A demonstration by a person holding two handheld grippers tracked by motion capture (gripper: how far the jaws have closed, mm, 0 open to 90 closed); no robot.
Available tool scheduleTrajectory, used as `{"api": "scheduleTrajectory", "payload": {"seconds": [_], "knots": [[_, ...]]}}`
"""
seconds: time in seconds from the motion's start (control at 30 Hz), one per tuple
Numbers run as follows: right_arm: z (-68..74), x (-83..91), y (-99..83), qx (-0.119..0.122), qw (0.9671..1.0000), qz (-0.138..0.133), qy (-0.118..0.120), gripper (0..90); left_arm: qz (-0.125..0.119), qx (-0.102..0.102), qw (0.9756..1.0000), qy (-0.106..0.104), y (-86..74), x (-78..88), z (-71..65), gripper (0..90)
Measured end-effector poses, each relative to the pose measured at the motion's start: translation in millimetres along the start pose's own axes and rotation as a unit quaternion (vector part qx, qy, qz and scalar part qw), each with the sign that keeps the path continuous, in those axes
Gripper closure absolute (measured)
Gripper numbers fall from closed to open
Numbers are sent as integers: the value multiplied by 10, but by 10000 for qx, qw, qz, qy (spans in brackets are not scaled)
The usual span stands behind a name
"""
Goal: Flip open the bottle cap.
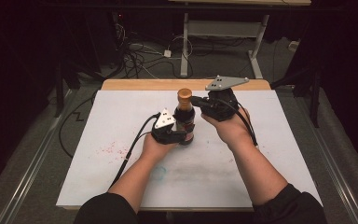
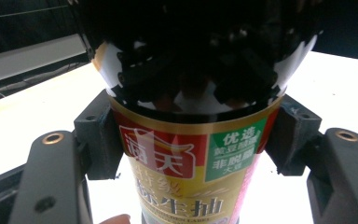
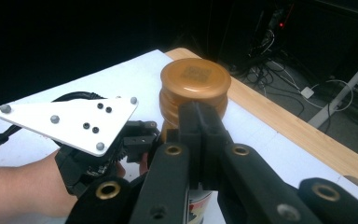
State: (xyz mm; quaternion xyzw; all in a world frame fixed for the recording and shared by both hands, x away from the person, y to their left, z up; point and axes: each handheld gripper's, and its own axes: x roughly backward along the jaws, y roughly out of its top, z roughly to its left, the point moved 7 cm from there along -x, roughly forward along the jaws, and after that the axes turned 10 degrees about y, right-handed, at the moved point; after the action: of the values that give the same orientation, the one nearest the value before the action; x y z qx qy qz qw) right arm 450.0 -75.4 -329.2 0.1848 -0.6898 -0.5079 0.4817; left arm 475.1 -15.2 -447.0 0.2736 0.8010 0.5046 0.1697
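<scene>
Two hand-held grippers meet at one dark sauce bottle (image 1: 185, 117) standing upright near the middle of the white worktop (image 1: 121, 172), a bit closer to its far edge.

Left side, high view: faint red specks mark the worktop surface towards the left edge. A black cable runs from the left gripper (image 1: 179, 136) back towards the near-left corner, alongside the person's left forearm. This gripper, w/ a pale three-cornered plate on top, grips the bottle's lower body; in the left gripper view its jaws are pressed against both sides of the labelled part (image 2: 191, 163), red, green & gold w/ printed characters. It is closed about as far as the bottle's width allows.

Centre: bottle has a copper-brown cap (image 3: 195, 84), round & ribbed at the side.

Right side: the right gripper (image 1: 196, 100), grey plate on top, is held level at cap height, tips just beside the bottle's neck. In the right gripper view (image 3: 200, 122) its two jaws are closed tight together w/ nothing between them, tips touching or almost touching the cap's side; can't tell which.
</scene>
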Motion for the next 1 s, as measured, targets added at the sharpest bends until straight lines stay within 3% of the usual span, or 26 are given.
{"api": "scheduleTrajectory", "payload": {"seconds": [0.07, 0.13, 0.17, 0.2, 0.27, 0.43, 0.63, 1.0], "knots": [[0, -3, 7, 17, 10000, -11, -32, 900, -14, 22, 10000, -79, -1, 2, 0, 305], [9, 110, 164, -139, 9974, -708, 42, 900, -30, -159, 9998, -151, -31, 3, -46, 304], [41, 176, 277, -20, 9967, -813, 19, 900, -15, -167, 9998, -120, -30, -2, -46, 303], [87, 214, 361, 209, 9968, -769, -53, 900, 5, -76, 9999, -69, -13, -11, -27, 300], [128, 261, 425, 289, 9970, -721, -47, 900, 46, 63, 10000, -53, 9, -3, 4, 297], [65, 310, 243, 146, 9985, -537, 4, 900, 37, 27, 10000, -55, 1, -6, -3, 293], [-28, 199, -40, -25, 9998, -201, 81, 900, 47, 0, 10000, -53, -2, -6, -5, 292], [-34, 47, -52, -10, 9998, 31, 185, 900, 53, 10, 10000, -52, -2, -4, -8, 291]]}}
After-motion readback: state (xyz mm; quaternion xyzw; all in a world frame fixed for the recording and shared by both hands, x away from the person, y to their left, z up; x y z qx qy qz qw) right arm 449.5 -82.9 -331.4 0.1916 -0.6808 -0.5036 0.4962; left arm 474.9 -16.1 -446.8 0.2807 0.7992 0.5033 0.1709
